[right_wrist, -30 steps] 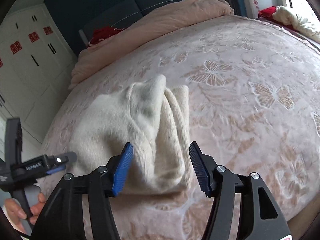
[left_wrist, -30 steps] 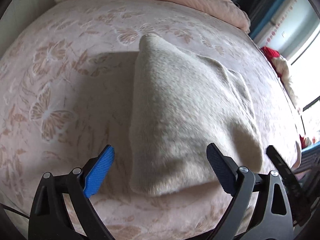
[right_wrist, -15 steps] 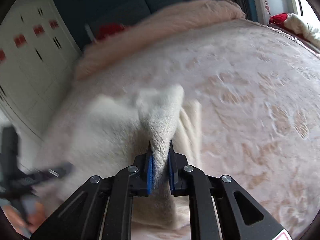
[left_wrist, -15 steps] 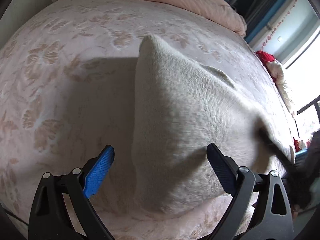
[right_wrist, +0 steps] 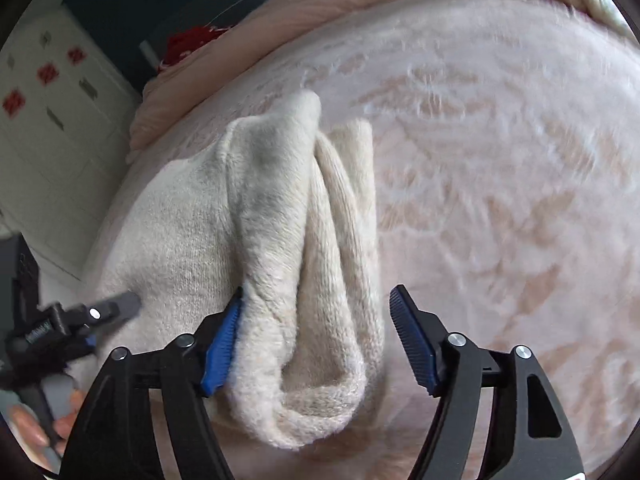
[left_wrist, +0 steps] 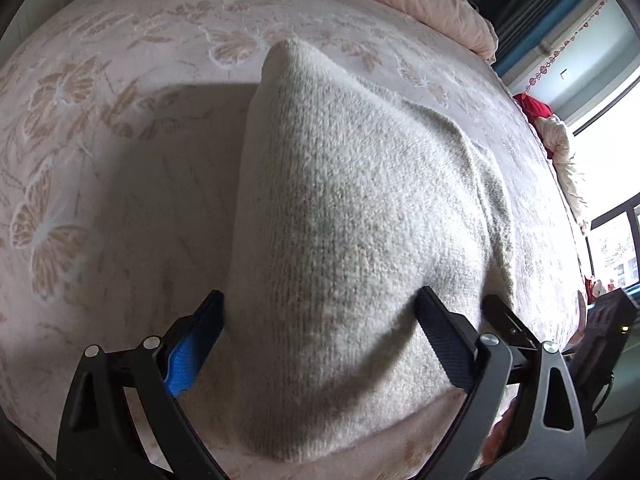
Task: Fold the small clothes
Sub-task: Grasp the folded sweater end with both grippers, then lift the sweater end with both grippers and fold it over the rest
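right tongs [right_wrist: 316, 336] opening, folded cream sweater [right_wrist: 280, 240] between the pads. left tongs [left_wrist: 320, 332] apart, straddling the sweater's edge on the bed [left_wrist: 100, 140].

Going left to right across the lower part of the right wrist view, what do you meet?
Person's hand → left gripper → flat part of the cream knit garment → right gripper's left pad → bunched fold of the garment → right gripper's right pad → butterfly-patterned bedspread.
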Available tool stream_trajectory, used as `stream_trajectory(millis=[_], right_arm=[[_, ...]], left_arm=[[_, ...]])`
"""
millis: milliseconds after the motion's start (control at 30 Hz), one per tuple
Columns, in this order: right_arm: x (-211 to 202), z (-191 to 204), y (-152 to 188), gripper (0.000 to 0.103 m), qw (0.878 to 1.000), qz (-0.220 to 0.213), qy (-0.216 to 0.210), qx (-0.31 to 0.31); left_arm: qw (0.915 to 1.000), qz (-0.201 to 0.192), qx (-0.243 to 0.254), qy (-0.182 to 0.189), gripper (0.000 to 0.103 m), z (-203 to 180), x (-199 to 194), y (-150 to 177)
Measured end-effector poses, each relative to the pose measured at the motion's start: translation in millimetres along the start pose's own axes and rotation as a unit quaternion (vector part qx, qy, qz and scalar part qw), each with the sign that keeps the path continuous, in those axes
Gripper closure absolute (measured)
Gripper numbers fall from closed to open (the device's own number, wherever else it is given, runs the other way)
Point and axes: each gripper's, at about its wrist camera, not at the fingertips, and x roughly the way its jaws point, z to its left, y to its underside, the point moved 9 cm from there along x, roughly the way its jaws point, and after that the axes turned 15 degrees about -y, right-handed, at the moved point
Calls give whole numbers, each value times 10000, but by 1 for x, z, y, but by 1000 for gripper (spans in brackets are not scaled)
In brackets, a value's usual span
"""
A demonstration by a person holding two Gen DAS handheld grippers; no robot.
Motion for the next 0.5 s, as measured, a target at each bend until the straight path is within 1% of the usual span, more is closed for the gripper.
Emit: stream_trajectory(millis=[33,67,133,200,233,267,300,333,367,400,467,500], right_arm=[[5,-4,3,27,9994,27,-195,284],[8,-6,4,25,9990,-23,-263,374],[12,-1,4,25,9996,23,-176,204],[15,3,4,28,9998,65,-113,140],[18,4,4,35,9997,73,-108,193],[19,5,4,48,9996,74,-146,244],[19,7,4,52,9990,73,-280,343],[16,10,3,60,9987,39,-304,408],[13,13,1,64,9986,11,-312,425],[9,19,0,66,9989,-31,-301,363],[-2,32,-5,68,9990,-103,-342,286],[-8,39,-5,68,9988,-138,-393,265]], left_arm=[[10000,69,3,-4,8,-1,4,1],[9999,134,6,10,8,-3,8,2],[9997,253,-15,33,5,-4,14,3],[9991,411,-29,48,5,-6,21,4],[9986,512,-43,106,5,-8,23,4],[9981,599,-41,156,5,-10,25,5],[9977,655,-43,161,9,-11,25,5],[9975,693,-32,161,13,-12,23,4],[9974,696,-39,181,27,-13,20,3],[9973,699,-57,238,39,-13,13,2],[9973,646,-29,342,53,-12,0,-1],[9973,590,-9,431,57,-10,-11,-2]])
